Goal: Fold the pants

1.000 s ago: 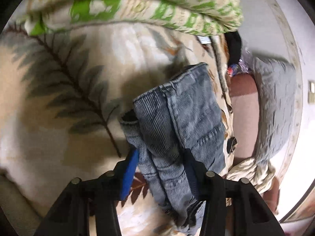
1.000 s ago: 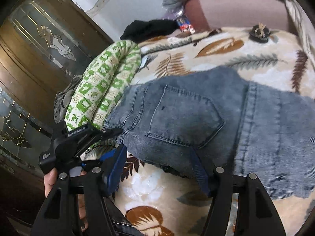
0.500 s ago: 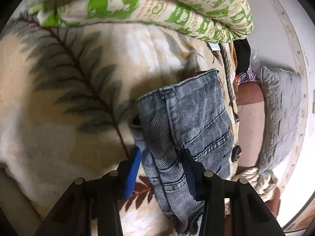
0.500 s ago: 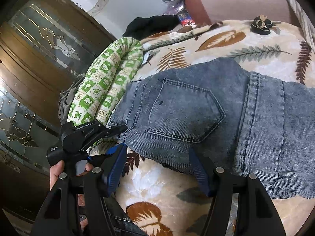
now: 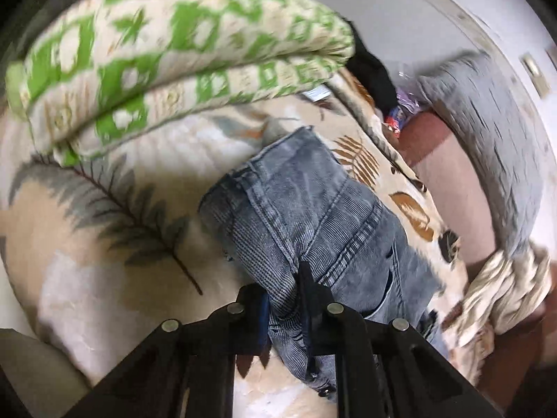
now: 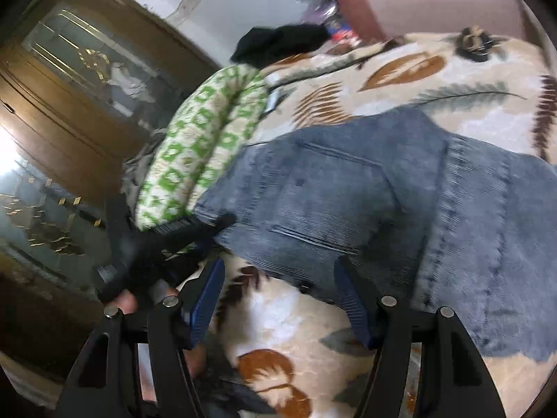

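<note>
Leaf-print blanket (image 5: 104, 278) on the bed carries the folded jeans (image 5: 313, 216), long axis running away from the left gripper (image 5: 283, 299), whose fingers pinch their near edge, while the right gripper (image 6: 278, 296), fingers apart, waits beside the pocket side.

- A dark wooden door (image 6: 80, 111) with patterned glass panels is seen at the left of the right wrist view.
- Just right of the door, a white wall (image 6: 243, 3) is shown.
- Below the wall, a bed is covered by a leaf-printed blanket (image 6: 452, 80).
- Bright light is caught at the door's left edge, possibly a reflection; the blur prevents certainty.
</note>
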Available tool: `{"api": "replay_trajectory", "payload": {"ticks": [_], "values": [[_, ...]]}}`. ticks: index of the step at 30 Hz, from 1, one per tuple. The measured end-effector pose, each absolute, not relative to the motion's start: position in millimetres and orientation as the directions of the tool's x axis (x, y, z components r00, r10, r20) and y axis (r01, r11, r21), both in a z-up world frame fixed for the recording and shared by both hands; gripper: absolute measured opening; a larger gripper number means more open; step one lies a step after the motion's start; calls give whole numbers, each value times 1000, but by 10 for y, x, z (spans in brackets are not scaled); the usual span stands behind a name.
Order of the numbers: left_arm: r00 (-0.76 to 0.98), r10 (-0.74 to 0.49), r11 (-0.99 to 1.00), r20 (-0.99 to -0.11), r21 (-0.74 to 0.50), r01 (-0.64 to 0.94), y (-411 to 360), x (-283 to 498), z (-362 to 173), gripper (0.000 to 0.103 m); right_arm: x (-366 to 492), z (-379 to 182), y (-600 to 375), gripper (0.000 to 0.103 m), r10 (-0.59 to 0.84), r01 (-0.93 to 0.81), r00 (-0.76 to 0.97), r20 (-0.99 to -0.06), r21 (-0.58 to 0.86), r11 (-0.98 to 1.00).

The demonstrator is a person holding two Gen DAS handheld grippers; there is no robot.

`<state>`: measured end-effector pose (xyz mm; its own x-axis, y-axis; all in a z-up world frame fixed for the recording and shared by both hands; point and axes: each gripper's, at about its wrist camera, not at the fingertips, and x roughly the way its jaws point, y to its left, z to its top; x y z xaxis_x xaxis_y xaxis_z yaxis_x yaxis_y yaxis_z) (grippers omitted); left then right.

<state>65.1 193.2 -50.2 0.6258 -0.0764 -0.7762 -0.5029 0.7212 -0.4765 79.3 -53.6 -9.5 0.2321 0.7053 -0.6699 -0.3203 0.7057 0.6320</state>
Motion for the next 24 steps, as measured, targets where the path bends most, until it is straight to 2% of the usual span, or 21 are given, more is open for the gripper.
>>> {"api": "replay_trajectory", "payload": {"ticks": [3, 6, 13, 17, 20, 21, 22, 23, 24], "values": [[627, -64, 703, -776, -481, -524, 1923, 647, -548, 15, 1238, -90, -238, 67, 695, -347, 82, -714, 633, 692], [613, -16, 719, -790, -435, -542, 1884, 688, -591, 15, 1665, -165, 312, 69, 647, -373, -68, -759, 621, 689], [563, 149, 860, -813, -174, -479, 1501, 758, -516, 14, 2102, -506, 1810, 71, 378, -577, -341, -861, 509, 639], [533, 200, 909, -822, -47, -414, 1295, 842, -560, 14, 1976, -797, 2187, 76, 175, -676, -386, -906, 406, 615], [534, 191, 916, -824, -46, -399, 1303, 845, -550, 14, 1907, -862, 2273, 77, 64, -730, -364, -929, 327, 600], [534, 195, 924, -823, -29, -381, 1278, 849, -545, 14, 1874, -875, 2282, 75, 31, -749, -354, -935, 303, 589], [537, 186, 930, -823, -28, -365, 1260, 853, -540, 14, 1827, -888, 2298, 68, -9, -784, -332, -943, 271, 559], [539, 187, 935, -821, -19, -354, 1240, 860, -527, 14, 1826, -894, 2284, 57, -31, -796, -309, -951, 240, 556], [549, 190, 940, -814, -11, -341, 1213, 862, -499, 13, 1893, -911, 2211, 36, -36, -771, -302, -953, 222, 597]]}}
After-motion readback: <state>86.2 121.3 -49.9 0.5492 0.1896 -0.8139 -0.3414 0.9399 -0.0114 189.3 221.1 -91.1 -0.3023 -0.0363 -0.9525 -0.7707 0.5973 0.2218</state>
